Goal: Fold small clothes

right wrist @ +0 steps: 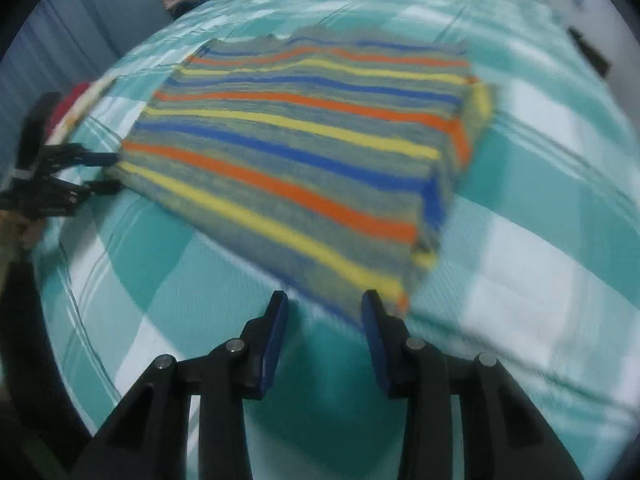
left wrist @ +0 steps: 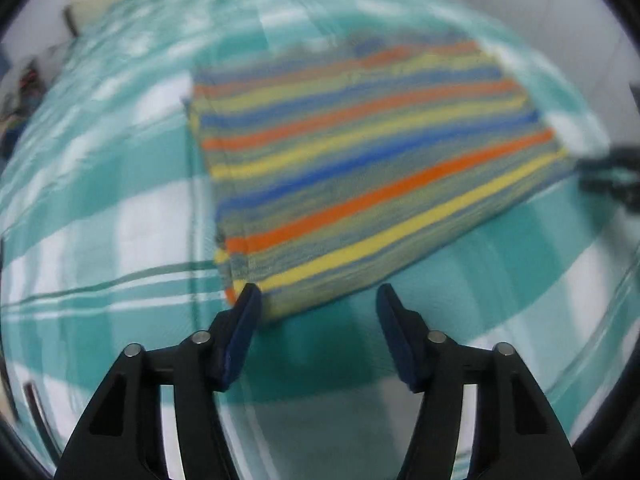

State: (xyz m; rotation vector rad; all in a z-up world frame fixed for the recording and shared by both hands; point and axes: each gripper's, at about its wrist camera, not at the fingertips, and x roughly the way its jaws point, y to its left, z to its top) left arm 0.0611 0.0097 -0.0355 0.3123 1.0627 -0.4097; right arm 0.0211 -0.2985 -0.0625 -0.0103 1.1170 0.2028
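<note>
Shirt (left wrist: 360, 168), striped, folded flat on checked bed sheet (left wrist: 120, 220); left claw (left wrist: 318, 296) released, spread wide at its near corner; right claw (right wrist: 324, 304) released, empty.

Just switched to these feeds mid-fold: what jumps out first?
The striped garment, in orange, yellow and blue bands, lies flat in a folded rectangle on the teal checked bedsheet, filling the middle of both views. The left gripper sits at its near left corner and the right gripper at its near right corner, both with jaws open and nothing between them.
</note>
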